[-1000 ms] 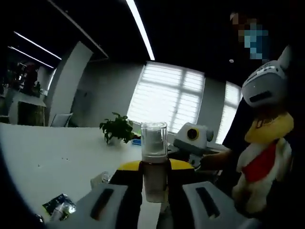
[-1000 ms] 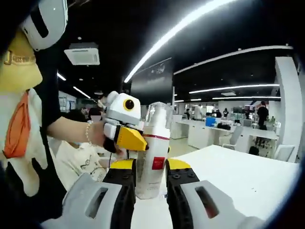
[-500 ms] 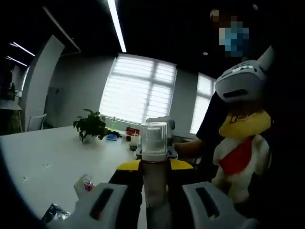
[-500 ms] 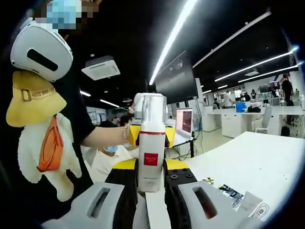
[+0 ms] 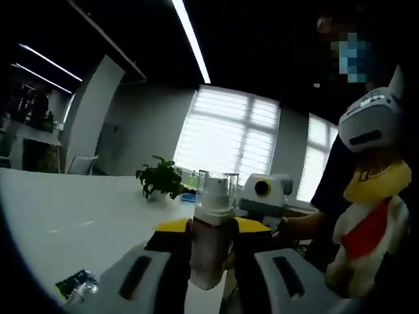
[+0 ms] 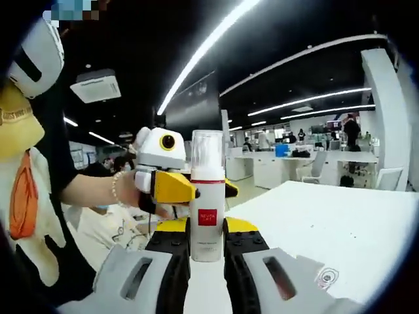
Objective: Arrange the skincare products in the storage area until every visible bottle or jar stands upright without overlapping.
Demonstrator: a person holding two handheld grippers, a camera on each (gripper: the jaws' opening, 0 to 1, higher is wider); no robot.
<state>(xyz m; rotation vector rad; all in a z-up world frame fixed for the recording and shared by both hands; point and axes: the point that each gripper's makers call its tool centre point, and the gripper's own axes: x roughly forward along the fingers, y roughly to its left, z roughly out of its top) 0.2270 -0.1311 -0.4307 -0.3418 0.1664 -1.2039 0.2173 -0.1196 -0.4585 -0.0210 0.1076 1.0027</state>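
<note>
Both grippers still pinch bottles; left gripper (image 5: 211, 275) bottle (image 5: 211, 239) now tilted

1. A white bottle (image 6: 206, 203) with a clear cap, a thin red band under the cap and a red square label, between yellow-tipped black jaws with grey shells.
2. A brownish translucent bottle (image 5: 209, 245) with a white pump and clear cap, between matching yellow, black and grey jaws.
3. Left of the white bottle, the other gripper (image 6: 162, 171): white with a yellow jaw cover and a yellow-ringed dark lens.
4. Beyond the white bottle, a white table (image 6: 340, 222).
5. Left of the brownish bottle, a green plant (image 5: 160, 176) in a pale pot.
6. Right of the brownish bottle, a cream plush toy (image 5: 366, 226) with a yellow hat and red scarf.
</note>
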